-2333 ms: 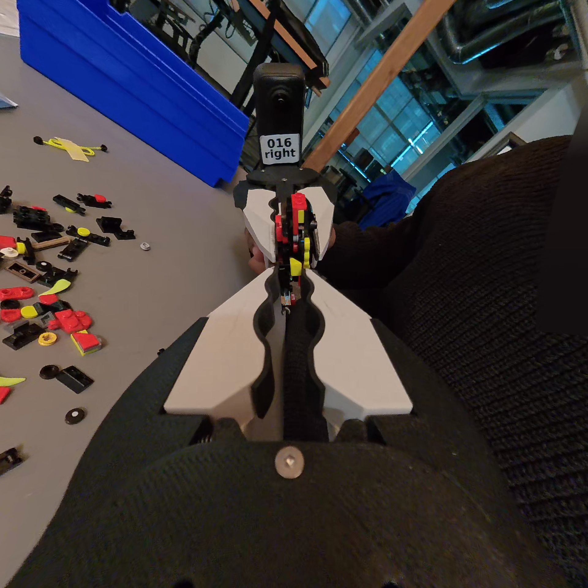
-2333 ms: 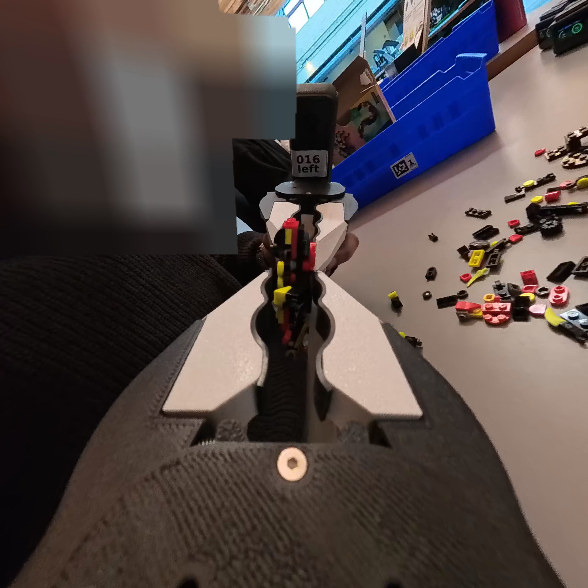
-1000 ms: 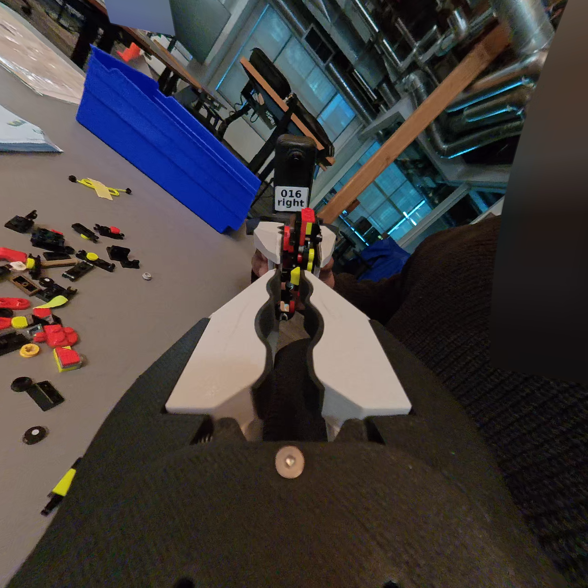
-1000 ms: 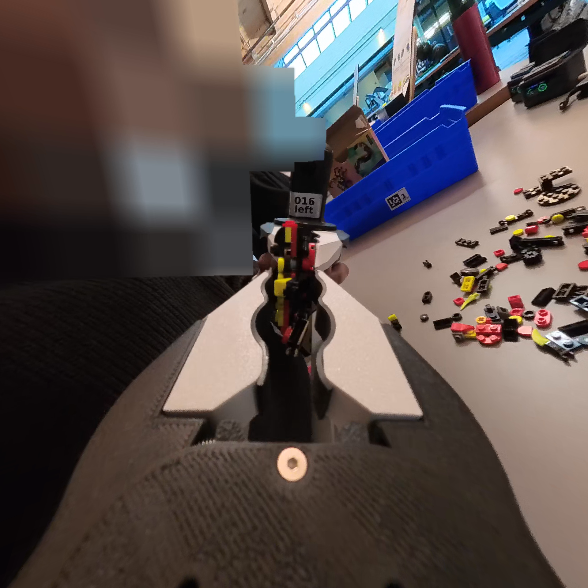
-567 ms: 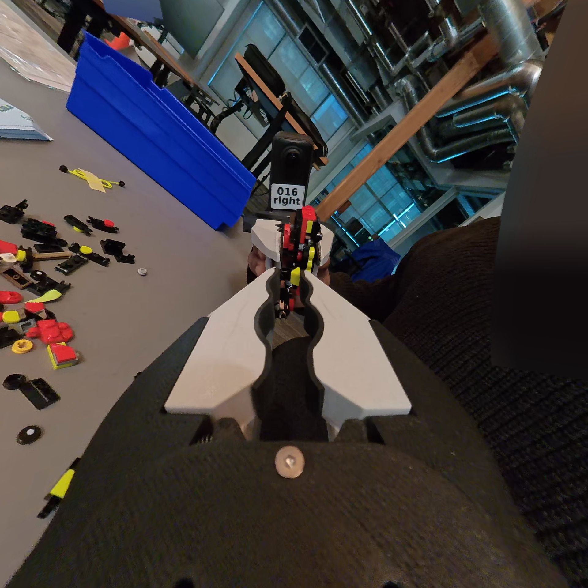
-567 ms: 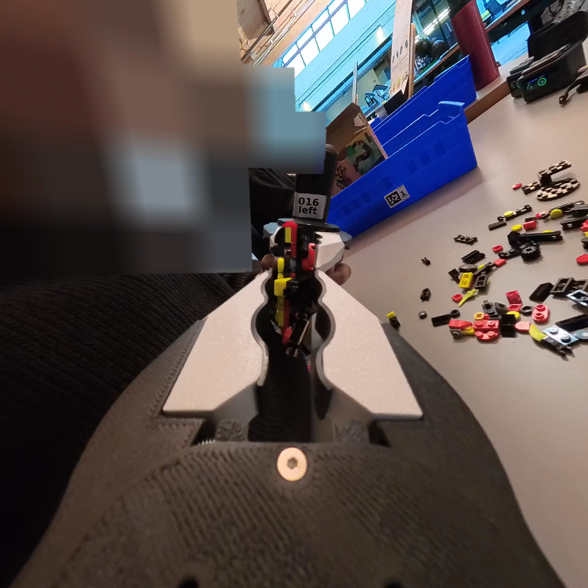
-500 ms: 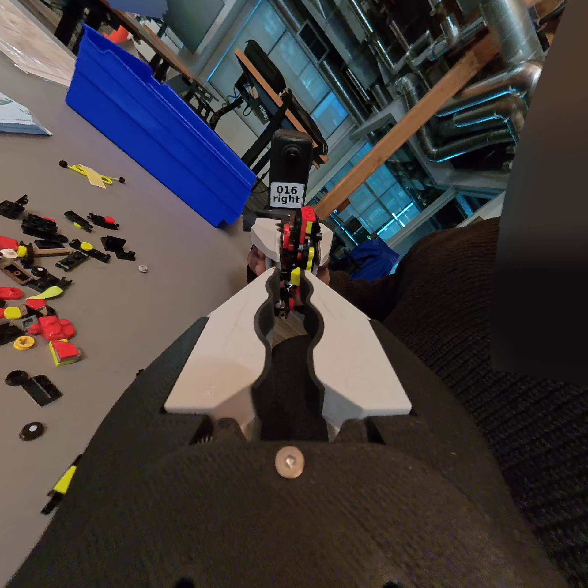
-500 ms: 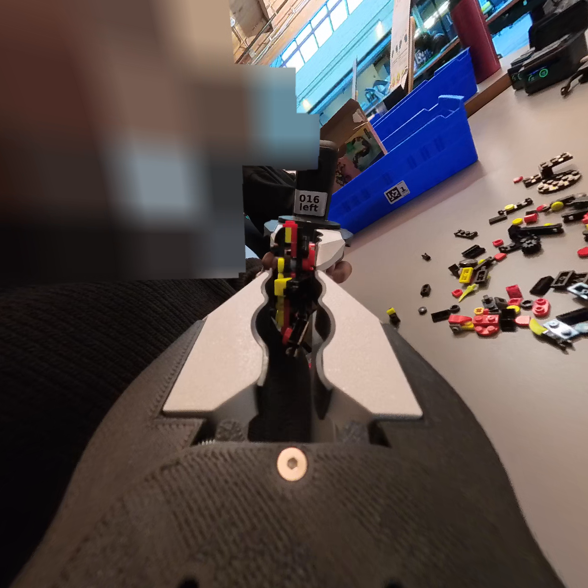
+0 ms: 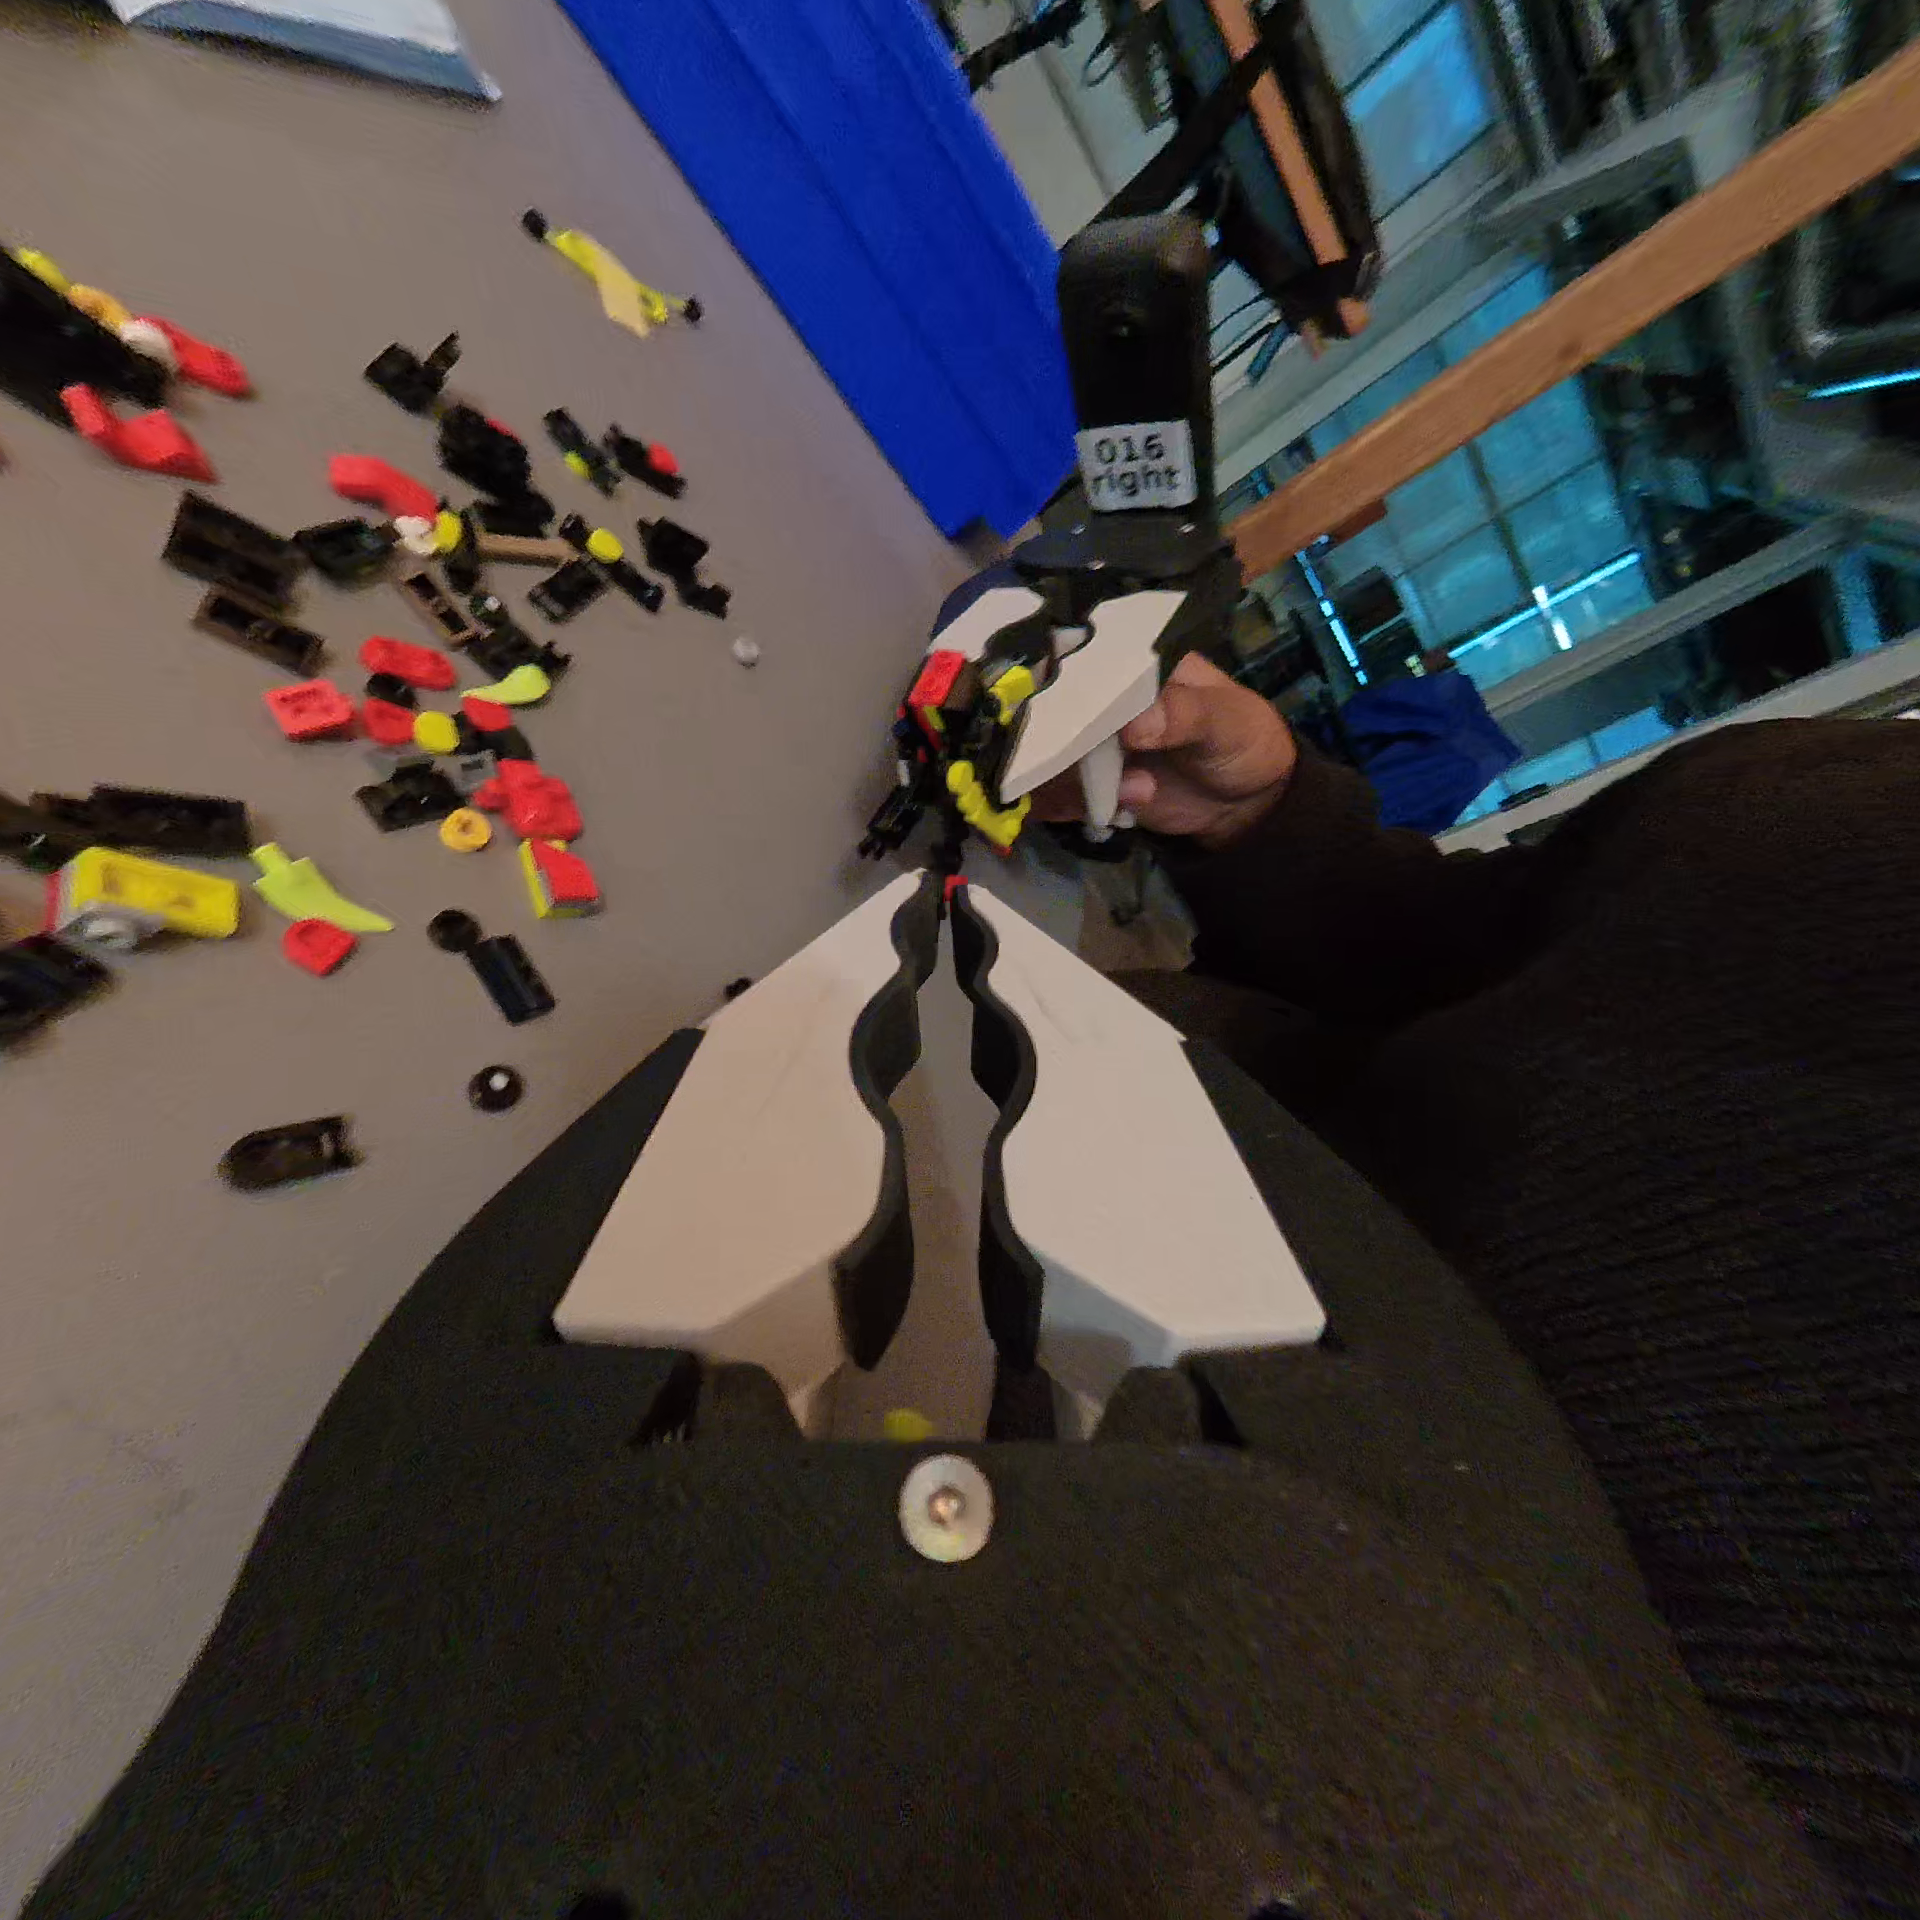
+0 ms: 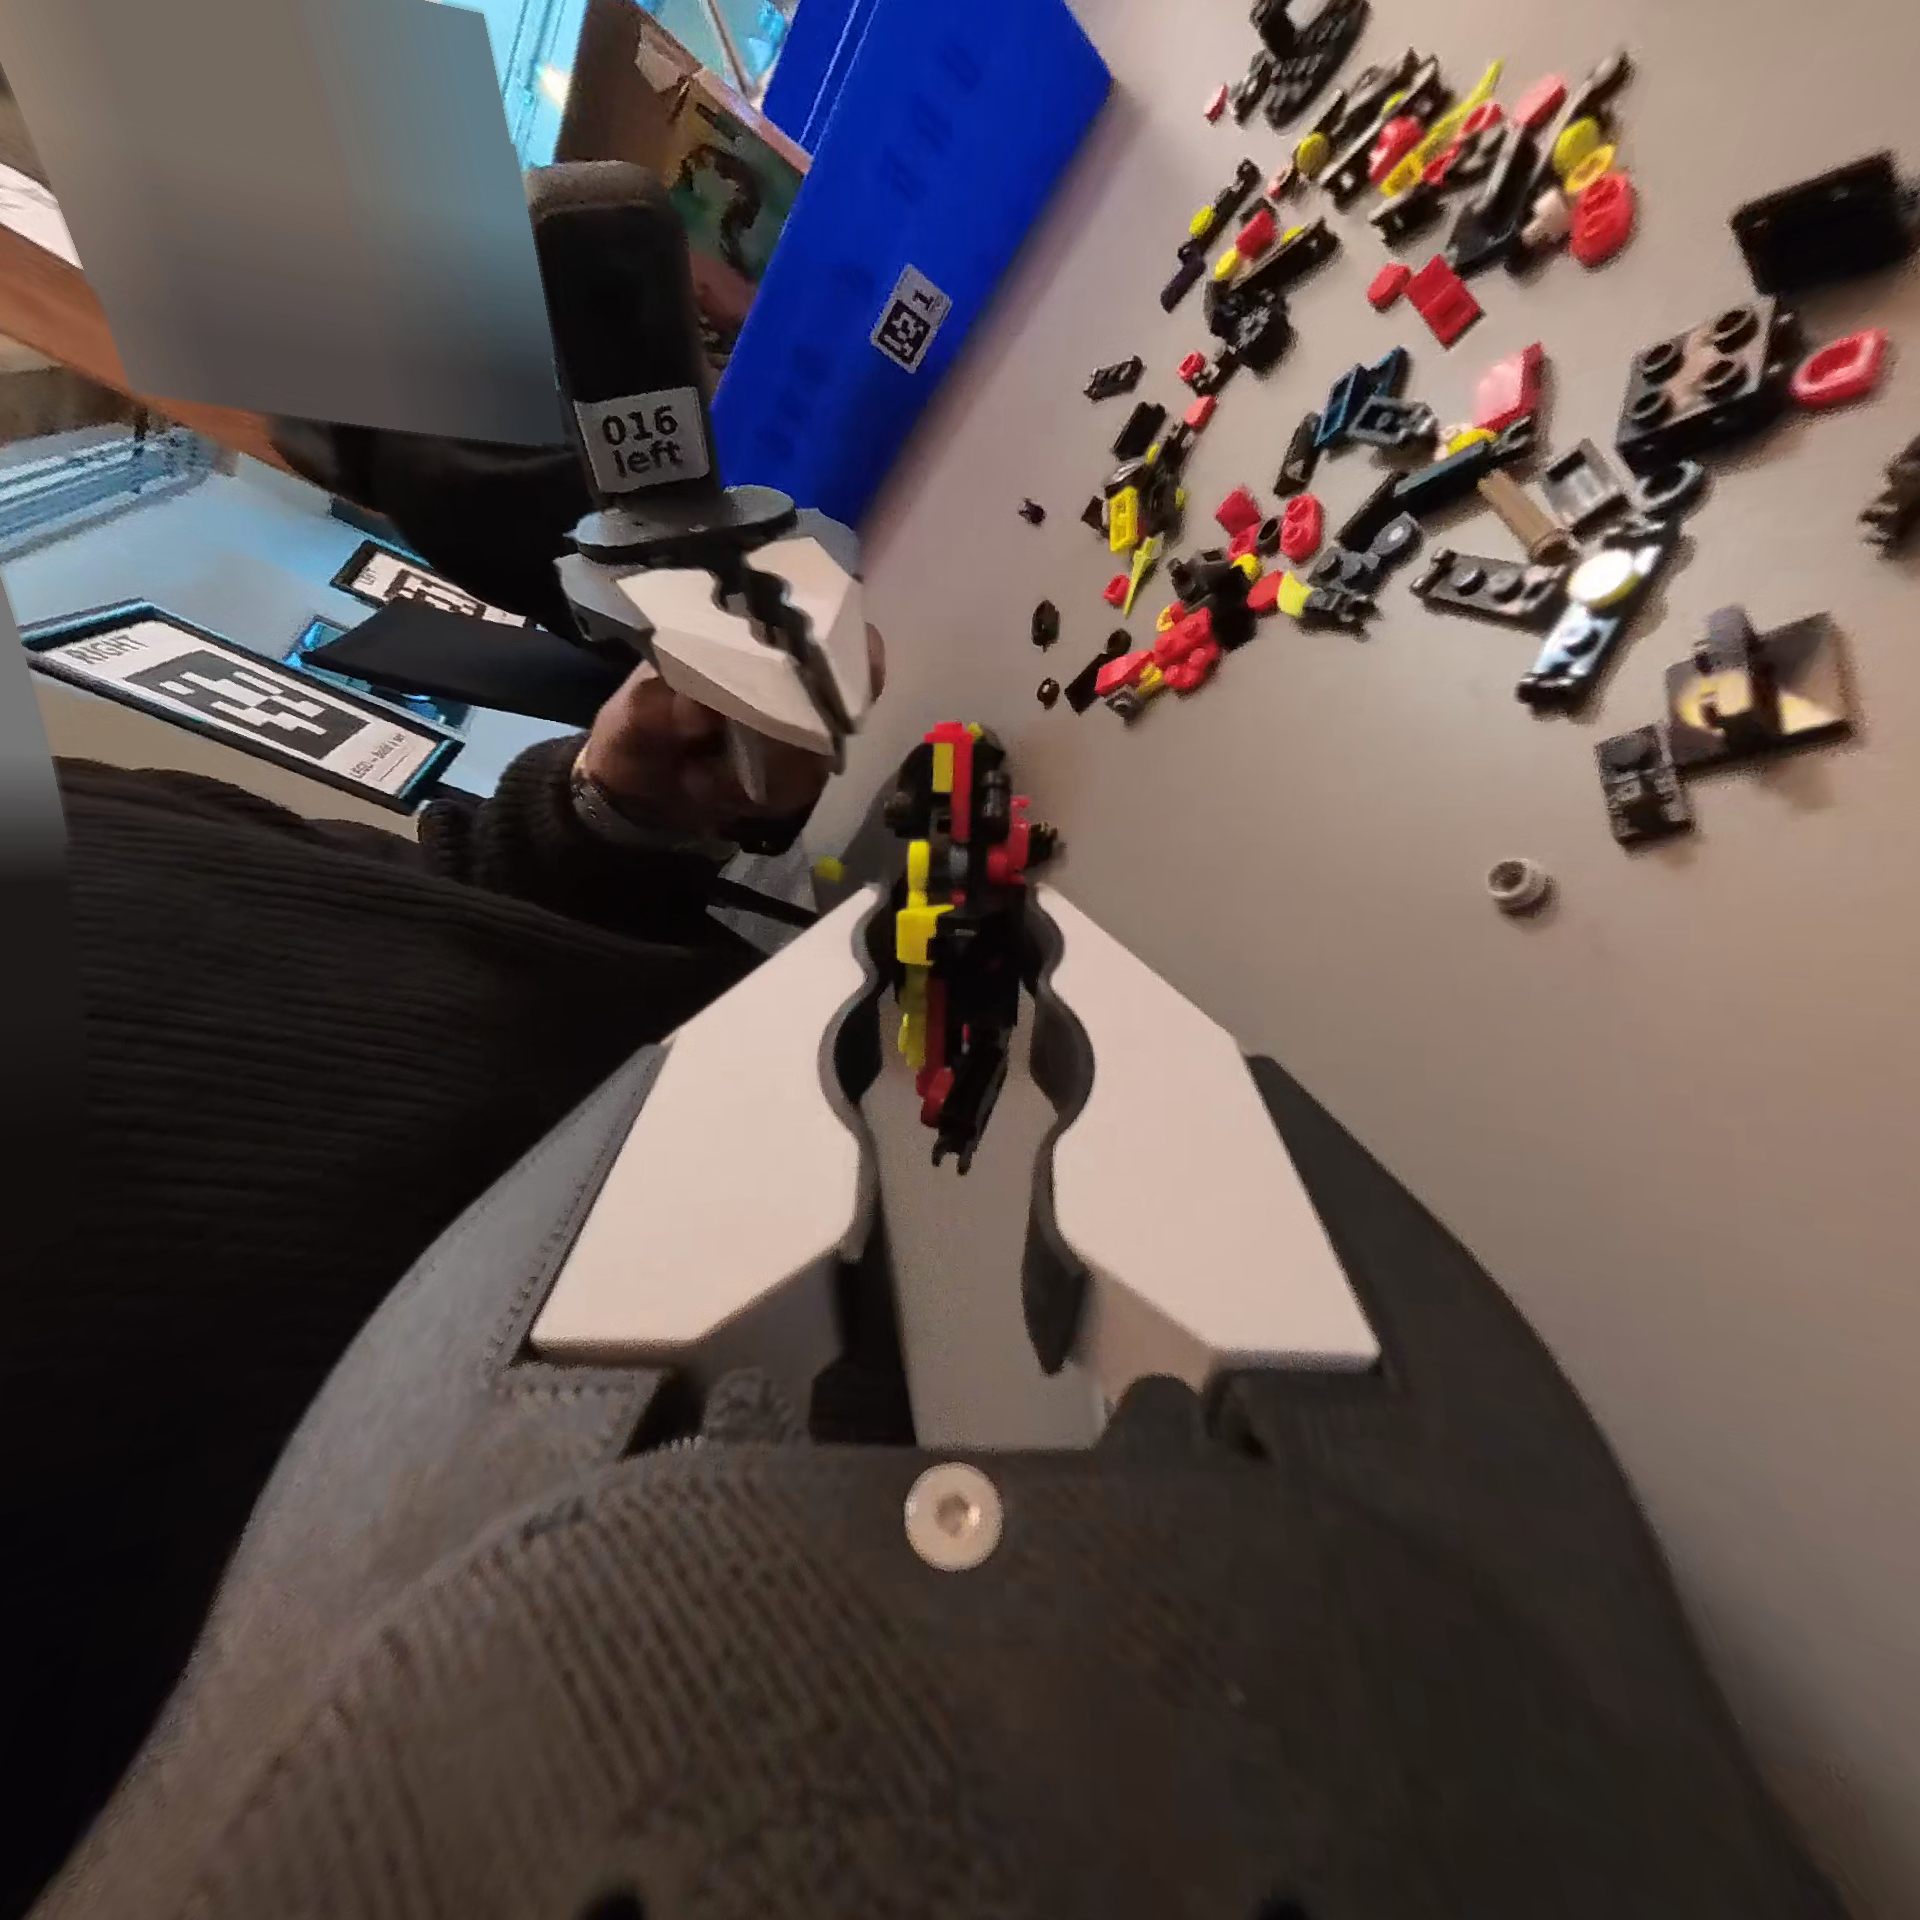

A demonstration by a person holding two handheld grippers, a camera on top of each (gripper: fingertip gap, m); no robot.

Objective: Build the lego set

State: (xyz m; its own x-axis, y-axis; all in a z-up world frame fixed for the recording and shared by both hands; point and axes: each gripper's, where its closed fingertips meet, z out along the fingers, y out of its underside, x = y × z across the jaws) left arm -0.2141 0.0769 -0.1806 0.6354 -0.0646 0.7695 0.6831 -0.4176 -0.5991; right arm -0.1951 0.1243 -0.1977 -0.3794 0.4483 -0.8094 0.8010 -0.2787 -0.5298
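Red-yellow-black lego model (image 10: 951, 935): one, pinched in right gripper (image 10: 951, 914) jaws | left gripper (image 9: 943, 902) jaws pressed together (empty)

left gripper (image 9: 943, 906) closed, empty; right gripper (image 9: 1023, 727) grips the lego model (image 9: 951, 758) over scattered pieces (image 9: 416, 717).
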